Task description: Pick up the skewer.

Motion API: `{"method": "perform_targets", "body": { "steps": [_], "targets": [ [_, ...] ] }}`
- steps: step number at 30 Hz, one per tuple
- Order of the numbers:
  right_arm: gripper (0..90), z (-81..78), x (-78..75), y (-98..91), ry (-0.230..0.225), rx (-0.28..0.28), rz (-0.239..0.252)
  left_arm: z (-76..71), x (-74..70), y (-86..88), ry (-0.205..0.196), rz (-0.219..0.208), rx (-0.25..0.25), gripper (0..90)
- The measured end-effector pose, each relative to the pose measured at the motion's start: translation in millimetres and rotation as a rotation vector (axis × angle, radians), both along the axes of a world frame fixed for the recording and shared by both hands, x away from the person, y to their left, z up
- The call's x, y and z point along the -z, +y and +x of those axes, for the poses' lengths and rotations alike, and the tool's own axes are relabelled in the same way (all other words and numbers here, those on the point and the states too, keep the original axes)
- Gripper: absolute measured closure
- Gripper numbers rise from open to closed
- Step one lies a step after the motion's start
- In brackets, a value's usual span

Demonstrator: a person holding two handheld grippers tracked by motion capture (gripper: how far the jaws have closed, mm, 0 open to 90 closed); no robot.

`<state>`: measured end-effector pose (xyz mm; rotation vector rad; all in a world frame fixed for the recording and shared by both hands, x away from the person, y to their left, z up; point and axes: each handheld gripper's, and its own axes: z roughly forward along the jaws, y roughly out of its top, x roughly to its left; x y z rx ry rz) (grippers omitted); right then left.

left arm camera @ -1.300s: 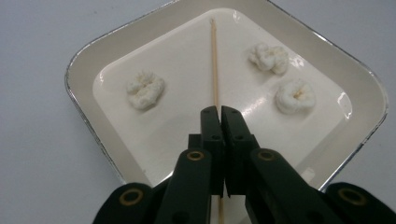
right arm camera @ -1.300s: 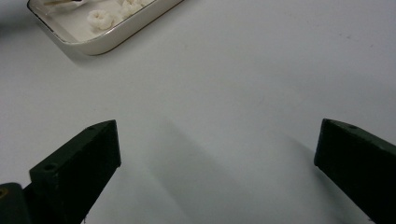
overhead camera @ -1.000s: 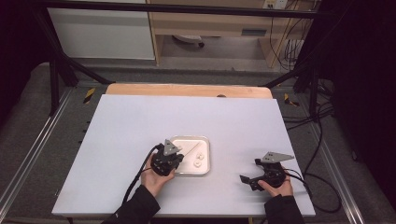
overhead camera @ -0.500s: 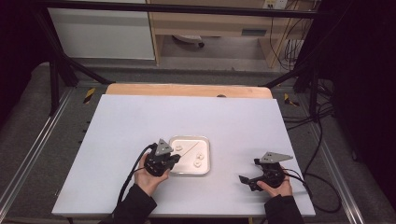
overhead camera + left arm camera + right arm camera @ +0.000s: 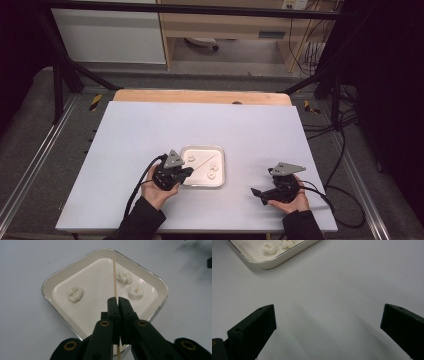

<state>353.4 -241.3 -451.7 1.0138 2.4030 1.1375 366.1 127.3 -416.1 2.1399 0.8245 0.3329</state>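
Left tool [image 5: 117, 300] is clamped on a thin wooden skewer [image 5: 114, 275]; jaws pressed together with the stick pinched between them; the stick runs forward from the jaw tips over the tray [image 5: 105, 253] and ends near its far corner, with a short length also showing below the jaws; whether the far tip touches the tray floor, can't tell. Tray is a shallow white square with a metallic rim, sitting flat on the light grey desk [image 5: 150, 125], toward the person's side of centre in the high view; it holds three small white puffy pieces [image 5: 75, 294]; in the left gripper view one lies to the left of the stick, two sit close together just to its right; none touches the stick as far as visible. In the high view the left tool [image 5: 188, 171] sits at the tray's [image 5: 220, 150] near-left edge, held in the left hand [image 5: 157, 192]. Right tool [image 5: 328, 322] has jaws wide apart, nothing between them, over bare desk; the tray corner with two of the pieces shows at the upper left of the right gripper view. In the high view the right tool [image 5: 256, 192] is held in the right hand [image 5: 292, 202], well apart from the tray, to its right near the desk's front edge; black cables [image 5: 345, 210] trail off the desk's right side.
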Motion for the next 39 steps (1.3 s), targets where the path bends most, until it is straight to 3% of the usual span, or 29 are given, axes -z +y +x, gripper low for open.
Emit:
{"method": "perform_targets", "body": {
  "steps": [24,28,34,39],
  "targets": [
    [4.8,-2.2,-17.2,38.1,-0.154,-0.115,-0.179,-3.6,-12.1,-12.8,0.004,0.034,0.101,88.6],
    [6.1,-2.6,-19.8,45.8,-0.188,-0.152,-0.236,-2.4,-14.5,-15.7,0.004,0.051,0.118,88.5],
    [8.0,-3.5,-23.3,50.6,-0.220,-0.176,-0.263,-1.1,-19.1,-24.9,0.004,0.063,0.148,88.5],
    [10.2,-5.0,-25.9,55.7,-0.254,-0.210,-0.314,-1.0,-21.2,-34.9,0.001,0.073,0.172,88.6]
  ]
}}
